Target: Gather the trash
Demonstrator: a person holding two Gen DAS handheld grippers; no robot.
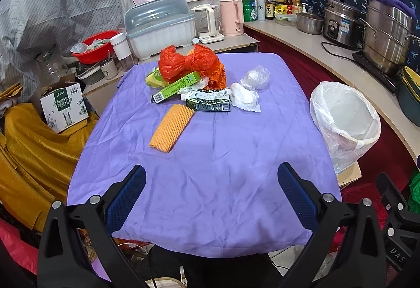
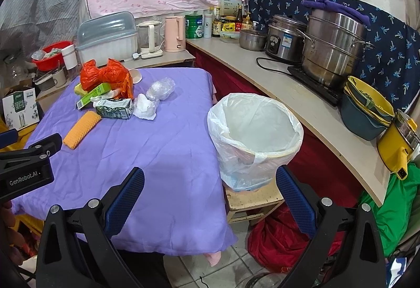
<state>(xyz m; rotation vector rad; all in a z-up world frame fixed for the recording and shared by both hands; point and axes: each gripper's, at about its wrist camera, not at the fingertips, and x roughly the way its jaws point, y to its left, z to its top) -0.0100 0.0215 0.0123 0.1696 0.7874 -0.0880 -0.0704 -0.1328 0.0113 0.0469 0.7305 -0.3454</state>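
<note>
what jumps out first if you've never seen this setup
A heap of trash topped by an orange bag sits at the far end of the purple cloth. A white-lined bin stands empty on a stool right of the table. Both claws, left and right, hang open and empty.

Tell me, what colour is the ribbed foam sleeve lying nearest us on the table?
Orange foam sleeve, with a ribbed mesh pattern; the left wrist view shows it best.

Wide-open left hand-held gripper [image 1: 211, 188] over purple desk [image 1: 210, 169]; trash pile [image 1: 199, 83] far back, white-lined bin [image 1: 344, 125] at right.
</note>
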